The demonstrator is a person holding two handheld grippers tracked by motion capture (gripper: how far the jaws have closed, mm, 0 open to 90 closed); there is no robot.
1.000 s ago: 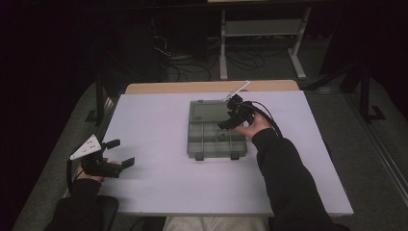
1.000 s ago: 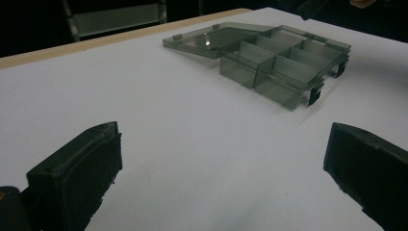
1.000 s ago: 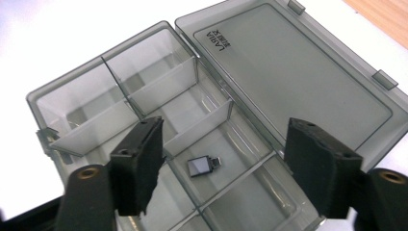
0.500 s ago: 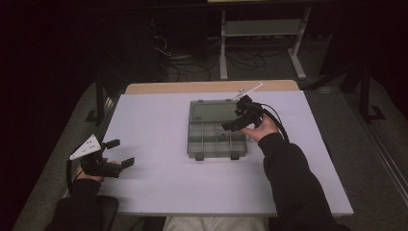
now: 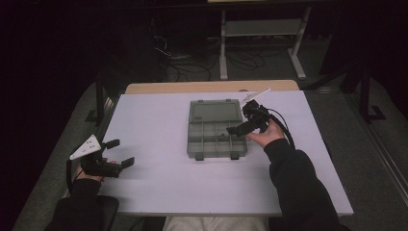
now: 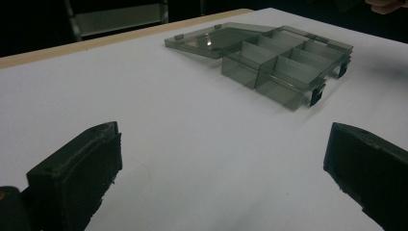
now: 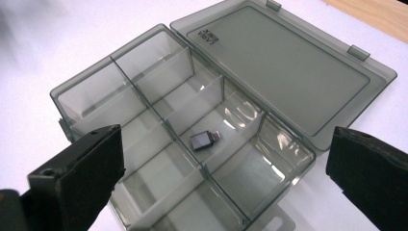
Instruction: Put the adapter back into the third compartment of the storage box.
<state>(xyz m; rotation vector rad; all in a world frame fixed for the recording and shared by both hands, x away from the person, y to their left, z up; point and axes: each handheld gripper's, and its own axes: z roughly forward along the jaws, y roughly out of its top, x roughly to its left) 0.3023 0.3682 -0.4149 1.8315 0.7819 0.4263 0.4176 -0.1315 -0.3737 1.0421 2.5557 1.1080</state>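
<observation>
A smoky grey translucent plastic compartment box (image 5: 216, 134) is seen lying on the white tabletop (image 5: 159, 192), its hinged lid (image 7: 288, 62) folded flat open on the far side. A small black rectangular adapter with a metal plug end (image 7: 204, 140) is seen lying loose in one of the middle compartments, apart from the divider walls. The right gripper (image 5: 242, 126) is held just above the box's right edge with its jaws spread wide and nothing between them; in the right gripper view the adapter is framed almost midway between the two black jaws. The left gripper (image 5: 121, 154) is rested low near the tabletop's left edge, well apart from the box, likewise wide open and empty.

The step in hand is judged to be work on the adapter in its compartment, whether a pick or a release just made cannot be told. If it is to be picked, the right gripper should be lowered straight down with the jaws lined up along the compartment, so that neither jaw lands on a divider. The adapter should be closed on across its narrow sides, gently, since so small and light a piece could be flicked aside. The box is light and unheld, so sideways pushes should be avoided, or it could be steadied by the left gripper.
</observation>
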